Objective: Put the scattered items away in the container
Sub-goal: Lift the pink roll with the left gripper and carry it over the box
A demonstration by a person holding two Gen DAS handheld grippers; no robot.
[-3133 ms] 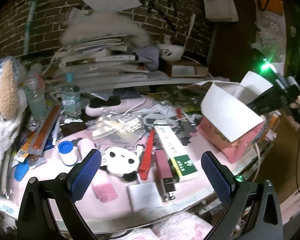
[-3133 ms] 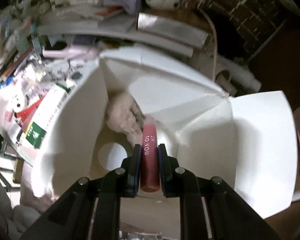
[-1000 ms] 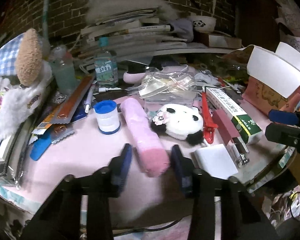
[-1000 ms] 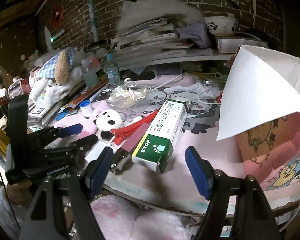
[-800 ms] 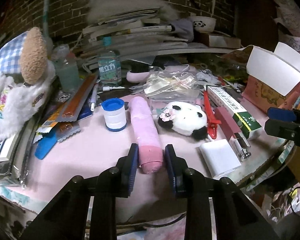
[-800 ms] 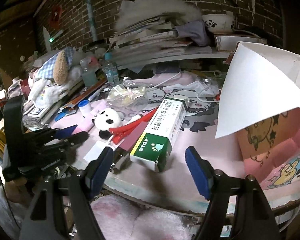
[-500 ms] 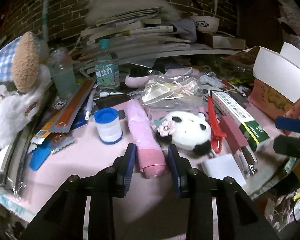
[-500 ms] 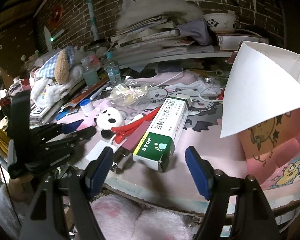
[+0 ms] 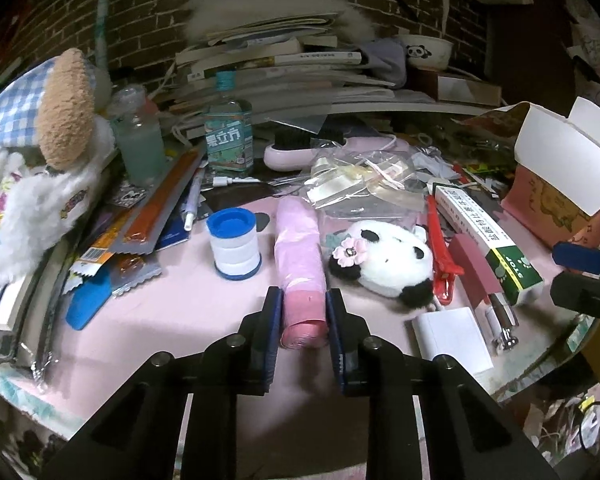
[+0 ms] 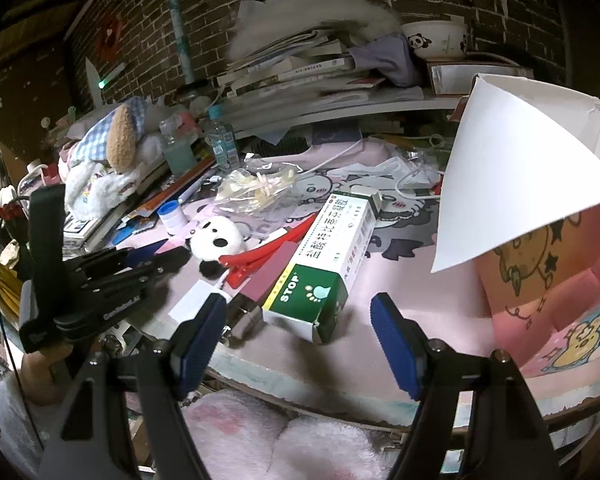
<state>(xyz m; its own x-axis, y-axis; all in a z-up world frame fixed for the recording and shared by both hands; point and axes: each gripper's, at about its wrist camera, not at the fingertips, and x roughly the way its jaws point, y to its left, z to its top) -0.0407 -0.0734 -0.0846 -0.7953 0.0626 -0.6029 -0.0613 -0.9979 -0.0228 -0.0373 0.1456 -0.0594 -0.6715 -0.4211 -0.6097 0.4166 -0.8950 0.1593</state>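
My left gripper (image 9: 302, 322) is shut on the near end of a long pink roll (image 9: 300, 256) that lies on the pink table. Beside the roll are a blue-capped white tub (image 9: 234, 242), a panda plush (image 9: 384, 262), a red clip (image 9: 440, 252) and a green-and-white box (image 9: 486, 236). The open pink cardboard box (image 9: 560, 184) with white flaps stands at the right. My right gripper (image 10: 300, 332) is open and empty at the table's front edge, near the green-and-white box (image 10: 332, 256) and left of the pink box (image 10: 540, 240). The left gripper shows in the right wrist view (image 10: 156, 254).
A stack of books (image 9: 284, 64) fills the back. A plush toy (image 9: 44, 152), bottles (image 9: 228, 136) and flat packets (image 9: 140, 224) crowd the left. A clear bag (image 9: 364, 180), a white pad (image 9: 454, 334) and a maroon stapler (image 9: 484, 284) lie nearby.
My left gripper has closed around the pink roll's near end. My right gripper came out of the pink box, let go of the red tube and opened, and now hovers at the table's front.
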